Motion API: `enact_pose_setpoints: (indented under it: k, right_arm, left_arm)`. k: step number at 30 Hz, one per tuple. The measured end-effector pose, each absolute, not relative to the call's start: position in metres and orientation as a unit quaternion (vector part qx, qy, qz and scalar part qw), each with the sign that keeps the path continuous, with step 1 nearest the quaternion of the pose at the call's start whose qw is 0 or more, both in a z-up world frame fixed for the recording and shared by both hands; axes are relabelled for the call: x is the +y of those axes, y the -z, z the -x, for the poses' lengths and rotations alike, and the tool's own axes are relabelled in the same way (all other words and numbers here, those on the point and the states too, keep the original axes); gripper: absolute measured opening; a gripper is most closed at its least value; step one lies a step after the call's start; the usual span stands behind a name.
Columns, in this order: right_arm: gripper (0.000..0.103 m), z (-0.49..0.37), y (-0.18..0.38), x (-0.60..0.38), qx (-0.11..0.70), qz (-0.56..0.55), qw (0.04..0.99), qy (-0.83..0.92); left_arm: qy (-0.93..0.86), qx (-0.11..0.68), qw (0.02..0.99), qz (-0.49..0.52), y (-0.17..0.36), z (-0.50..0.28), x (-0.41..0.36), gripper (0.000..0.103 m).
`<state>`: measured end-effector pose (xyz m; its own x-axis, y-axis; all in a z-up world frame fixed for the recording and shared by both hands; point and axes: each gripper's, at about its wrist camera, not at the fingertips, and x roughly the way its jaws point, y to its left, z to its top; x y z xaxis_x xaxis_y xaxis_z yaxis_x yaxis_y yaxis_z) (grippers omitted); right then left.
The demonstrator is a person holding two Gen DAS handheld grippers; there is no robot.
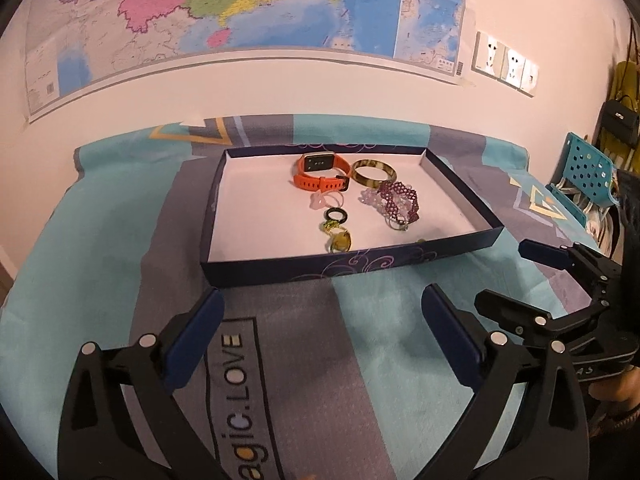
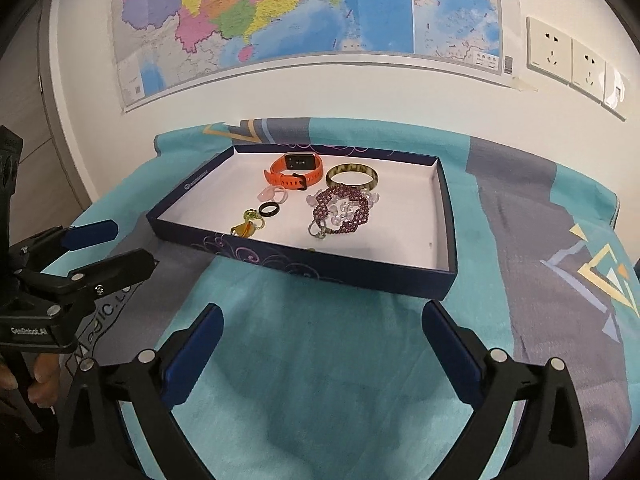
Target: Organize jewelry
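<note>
judging by how things lie, the sorting looks close to finished: the orange watch (image 1: 320,174), the bangle (image 1: 373,173), the beaded bracelets (image 1: 394,202) and the small rings (image 1: 335,220) all sit inside the dark blue tray (image 1: 348,268) on the cloth-covered surface (image 1: 120,240). both the left tongs (image 1: 322,334) and the right tongs (image 2: 322,340) stand wide open and empty, well short of the tray, touching nothing. next comes, i think, a check for stray pieces or pulling back.

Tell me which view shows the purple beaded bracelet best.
The right wrist view: the purple beaded bracelet lies nearer and its woven loop and clasp show whole. The left wrist view shows it smaller and foreshortened.
</note>
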<state>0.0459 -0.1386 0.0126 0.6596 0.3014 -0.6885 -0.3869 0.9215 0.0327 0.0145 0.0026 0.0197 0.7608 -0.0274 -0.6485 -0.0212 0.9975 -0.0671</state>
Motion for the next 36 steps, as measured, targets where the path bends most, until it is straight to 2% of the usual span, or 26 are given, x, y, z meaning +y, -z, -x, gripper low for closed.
enact_pose_setpoints:
  k: [36]
  right_arm:
    - [0.096, -0.034, -0.008, -0.136, 0.381, 0.052, 0.903, -0.193]
  left_arm:
    - [-0.026, 0.356, 0.934, 0.035, -0.016, -0.007, 0.001, 0.097]
